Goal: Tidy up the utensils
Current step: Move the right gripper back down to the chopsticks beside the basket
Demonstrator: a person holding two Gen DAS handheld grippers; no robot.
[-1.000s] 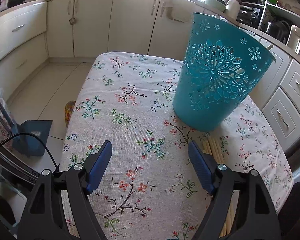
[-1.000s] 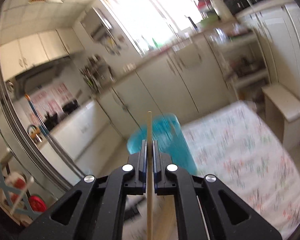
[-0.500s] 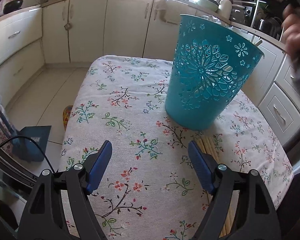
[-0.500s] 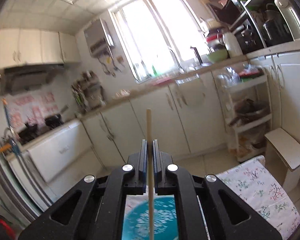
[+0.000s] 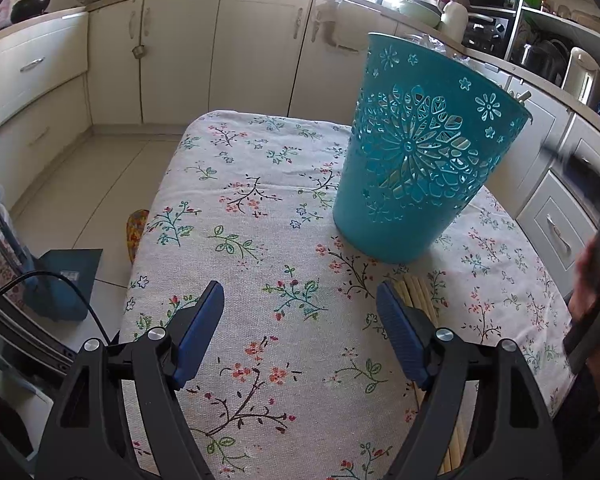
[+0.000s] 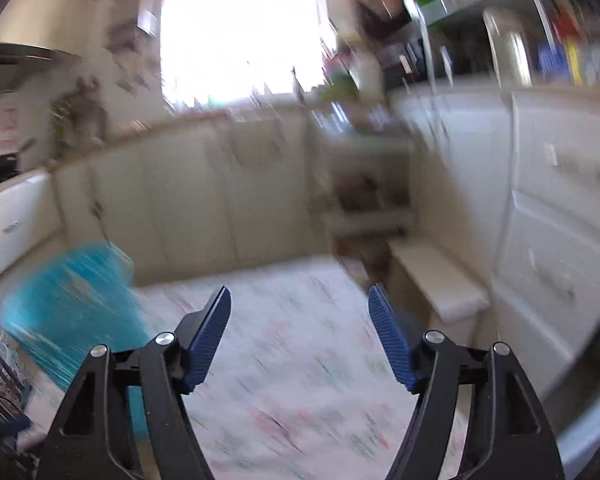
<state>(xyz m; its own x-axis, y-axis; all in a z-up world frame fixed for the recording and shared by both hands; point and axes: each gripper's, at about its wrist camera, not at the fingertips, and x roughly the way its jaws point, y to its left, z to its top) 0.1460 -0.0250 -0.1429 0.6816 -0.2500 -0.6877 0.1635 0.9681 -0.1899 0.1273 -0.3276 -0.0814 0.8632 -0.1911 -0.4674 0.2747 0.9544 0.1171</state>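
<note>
A teal cut-out basket (image 5: 420, 152) stands upright on the floral tablecloth (image 5: 260, 216). Several wooden chopsticks (image 5: 416, 292) lie on the cloth just in front of it, partly hidden behind my left gripper's right finger. My left gripper (image 5: 300, 312) is open and empty, hovering above the cloth short of the basket. My right gripper (image 6: 300, 320) is open and empty; its view is motion-blurred, with the basket (image 6: 68, 312) at its lower left. The right hand and tool show blurred at the right edge of the left wrist view (image 5: 596, 272).
White kitchen cabinets (image 5: 220, 52) run behind and to the right of the table. A small white stool (image 6: 440, 280) stands past the table's far end. A blue box (image 5: 60, 280) and cables sit on the floor at left.
My right gripper has opened and the chopstick it held is gone from its jaws. It has swung away to the right of the basket. The left gripper stayed open and hardly moved.
</note>
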